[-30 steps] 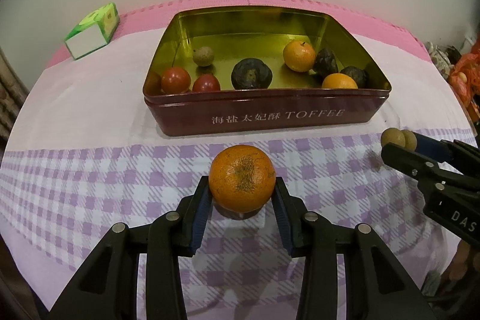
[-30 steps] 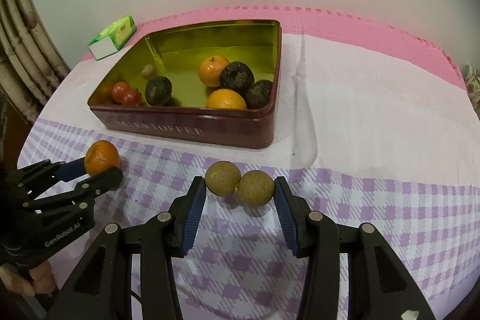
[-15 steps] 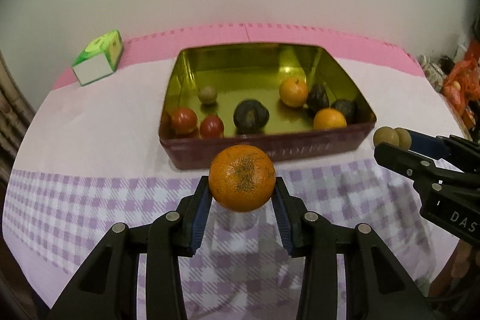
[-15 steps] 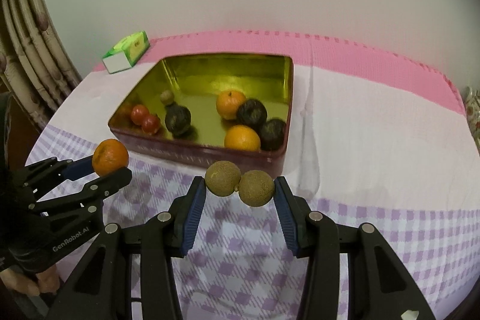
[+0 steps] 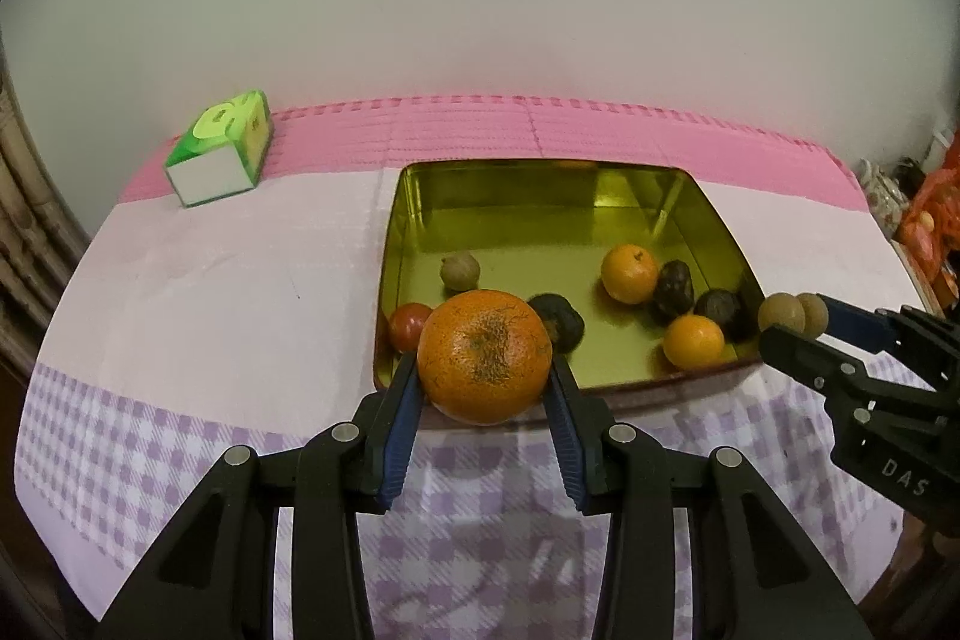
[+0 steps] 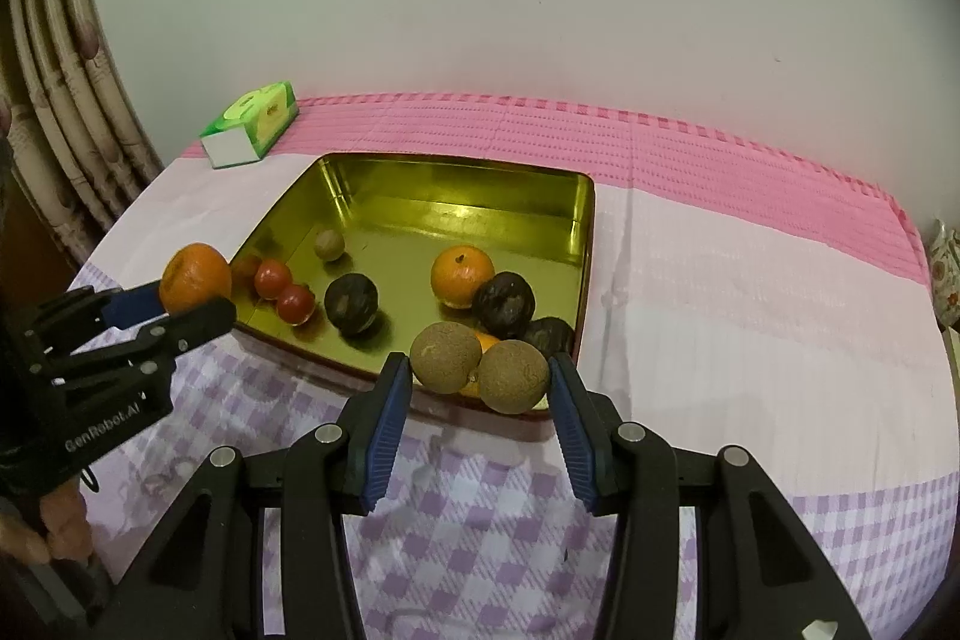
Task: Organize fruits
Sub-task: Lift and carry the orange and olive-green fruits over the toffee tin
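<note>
The left gripper [image 5: 485, 388] clamps a large, rough-skinned orange [image 5: 483, 357] with a dark scuff on its face, held above the near edge of the gold-lined tin [image 5: 540, 184]. The right gripper [image 6: 480, 385] pinches two round tan-brown fruits [image 6: 479, 365] side by side, over the tin's near right corner. The right wrist view shows two red tomatoes [image 6: 283, 289] in the tin's left corner; the left view hides one behind the orange. Inside lie other oranges, dark fruits and one small pale fruit. The tin's far half is bare. A green tissue box [image 5: 221, 148] sits at the table's far left corner, on the tablecloth [image 5: 210, 280].
</note>
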A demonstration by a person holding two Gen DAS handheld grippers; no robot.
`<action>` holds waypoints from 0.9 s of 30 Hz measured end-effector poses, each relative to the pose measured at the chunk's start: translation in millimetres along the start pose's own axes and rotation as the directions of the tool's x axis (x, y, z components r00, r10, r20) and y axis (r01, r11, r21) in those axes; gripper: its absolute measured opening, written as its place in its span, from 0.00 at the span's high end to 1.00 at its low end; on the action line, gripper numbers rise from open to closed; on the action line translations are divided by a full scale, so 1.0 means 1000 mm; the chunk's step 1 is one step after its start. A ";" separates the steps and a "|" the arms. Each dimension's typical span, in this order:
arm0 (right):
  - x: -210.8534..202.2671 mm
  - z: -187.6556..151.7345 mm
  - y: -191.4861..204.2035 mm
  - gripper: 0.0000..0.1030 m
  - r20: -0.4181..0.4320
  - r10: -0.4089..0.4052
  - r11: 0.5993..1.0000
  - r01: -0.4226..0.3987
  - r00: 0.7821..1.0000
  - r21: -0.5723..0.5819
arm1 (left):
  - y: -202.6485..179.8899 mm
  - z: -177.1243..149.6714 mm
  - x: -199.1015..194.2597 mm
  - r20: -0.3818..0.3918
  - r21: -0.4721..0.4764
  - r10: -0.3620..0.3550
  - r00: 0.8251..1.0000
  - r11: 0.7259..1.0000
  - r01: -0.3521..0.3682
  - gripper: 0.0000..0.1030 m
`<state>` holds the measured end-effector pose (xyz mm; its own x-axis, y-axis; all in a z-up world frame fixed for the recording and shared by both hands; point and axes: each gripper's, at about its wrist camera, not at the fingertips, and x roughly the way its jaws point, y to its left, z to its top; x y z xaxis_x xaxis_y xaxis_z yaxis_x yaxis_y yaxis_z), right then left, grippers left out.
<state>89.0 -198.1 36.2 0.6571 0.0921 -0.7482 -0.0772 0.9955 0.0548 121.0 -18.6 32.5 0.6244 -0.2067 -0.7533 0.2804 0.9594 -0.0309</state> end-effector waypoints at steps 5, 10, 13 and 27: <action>0.012 0.006 -0.001 0.58 -0.008 -0.010 1.000 0.010 1.000 -0.012 | 0.004 0.004 0.008 -0.011 -0.008 0.002 1.000 1.000 -0.002 0.60; 0.028 0.011 -0.001 0.58 -0.023 -0.016 1.000 0.015 1.000 -0.015 | 0.008 0.009 0.014 -0.016 -0.015 0.007 1.000 1.000 -0.008 0.60; 0.037 0.013 0.000 0.58 -0.034 -0.026 0.999 0.025 0.999 -0.030 | 0.010 0.012 0.019 -0.020 -0.016 0.018 1.000 1.000 -0.018 0.60; 0.067 0.019 0.004 0.58 -0.091 -0.030 0.999 0.026 0.995 -0.046 | 0.012 0.013 0.033 -0.046 -0.013 0.023 0.999 1.000 -0.024 0.60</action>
<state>147.1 -187.8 -1.3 0.5882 0.0600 -0.8065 -0.0942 0.9955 0.0053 154.7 -16.0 16.2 0.5963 -0.1757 -0.7833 0.2561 0.9664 -0.0218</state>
